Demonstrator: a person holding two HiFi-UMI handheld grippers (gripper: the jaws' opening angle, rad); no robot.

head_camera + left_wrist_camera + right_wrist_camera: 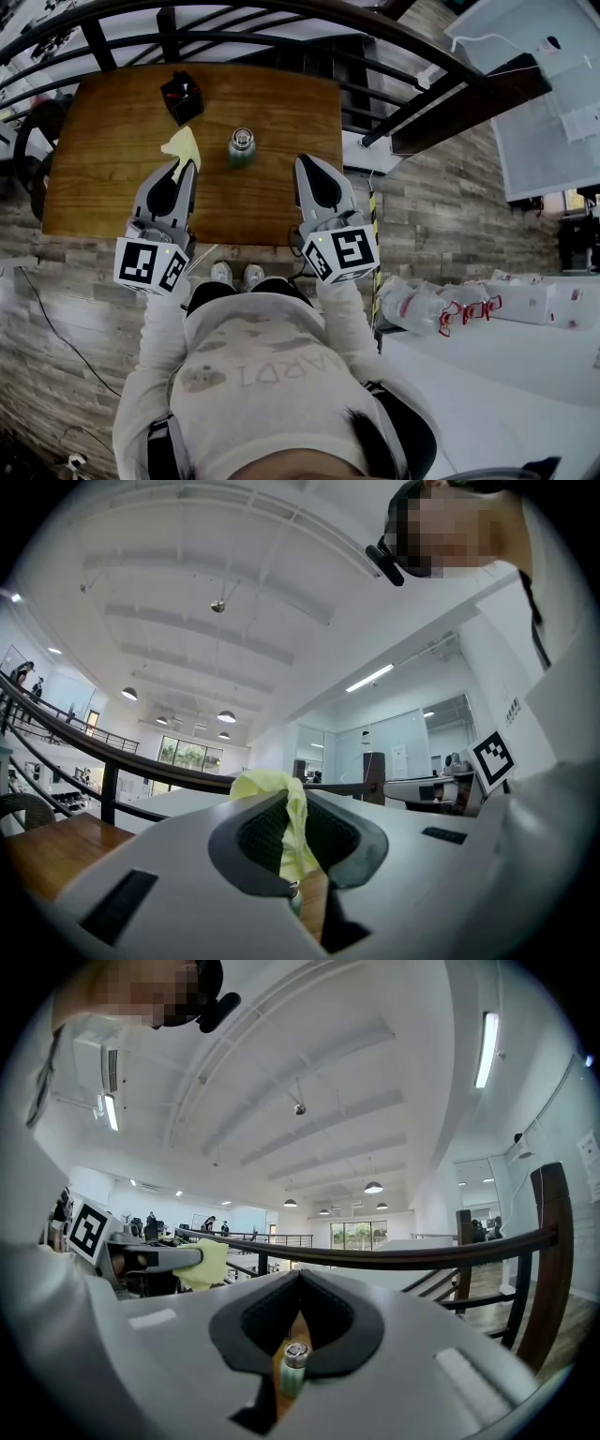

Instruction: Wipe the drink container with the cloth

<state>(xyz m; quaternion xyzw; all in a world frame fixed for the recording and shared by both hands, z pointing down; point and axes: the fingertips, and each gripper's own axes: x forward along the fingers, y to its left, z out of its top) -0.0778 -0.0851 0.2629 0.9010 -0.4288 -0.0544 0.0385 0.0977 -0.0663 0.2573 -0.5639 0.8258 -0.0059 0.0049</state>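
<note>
A small green drink bottle (242,147) with a metal cap stands upright on the wooden table (103,178), near its middle. My left gripper (190,165) is shut on a yellow cloth (183,145), which hangs from the jaws left of the bottle and apart from it. In the left gripper view the cloth (281,827) is pinched between the dark pads. My right gripper (302,161) hovers right of the bottle with its jaws shut and nothing in them. The right gripper view shows the bottle (293,1368) through the gap below the tips, and the cloth (208,1265) at the left.
A black open box (183,97) stands at the table's far edge, behind the cloth. A dark railing (281,19) runs behind the table. The person's shoes (236,275) are at the table's near edge.
</note>
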